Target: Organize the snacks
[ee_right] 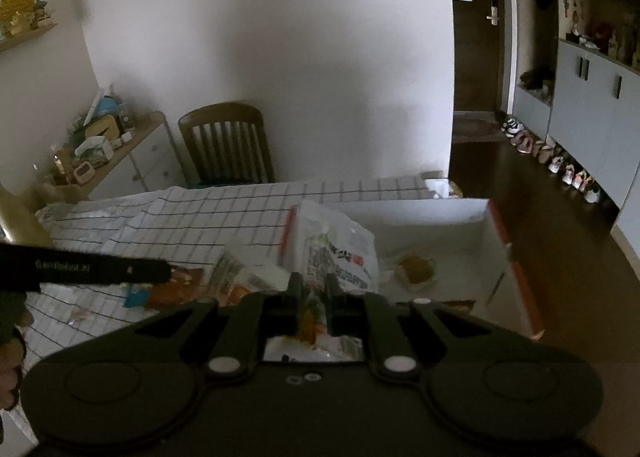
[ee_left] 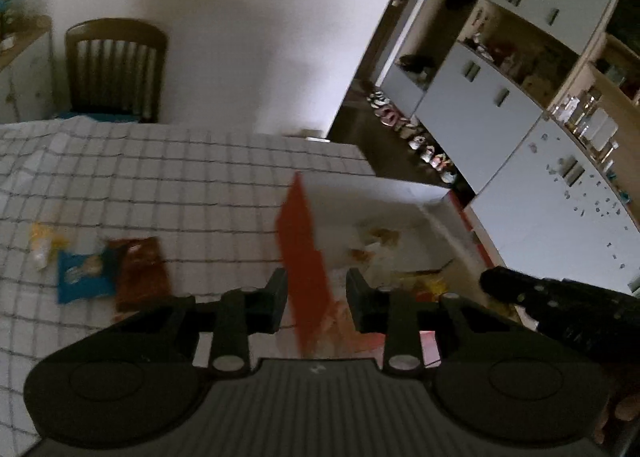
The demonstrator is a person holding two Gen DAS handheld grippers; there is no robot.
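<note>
The right gripper (ee_right: 311, 289), jaws clamped on a white packet (ee_right: 336, 245), carries it above the box (ee_right: 452, 213) at the bench (ee_right: 200, 217) edge, so lowering and release come next, while the left gripper (ee_left: 316, 293) hangs open, empty, over the box wall.

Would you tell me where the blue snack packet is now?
In the left wrist view, the blue snack packet lies on the checked tablecloth at left, beside a brown packet.

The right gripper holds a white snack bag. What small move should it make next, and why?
Probably carry the white printed plastic snack bag, clamped in the right gripper, forward over the white cardboard box with red edges and release: the bag hangs at the near wall, and the box has room.
</note>
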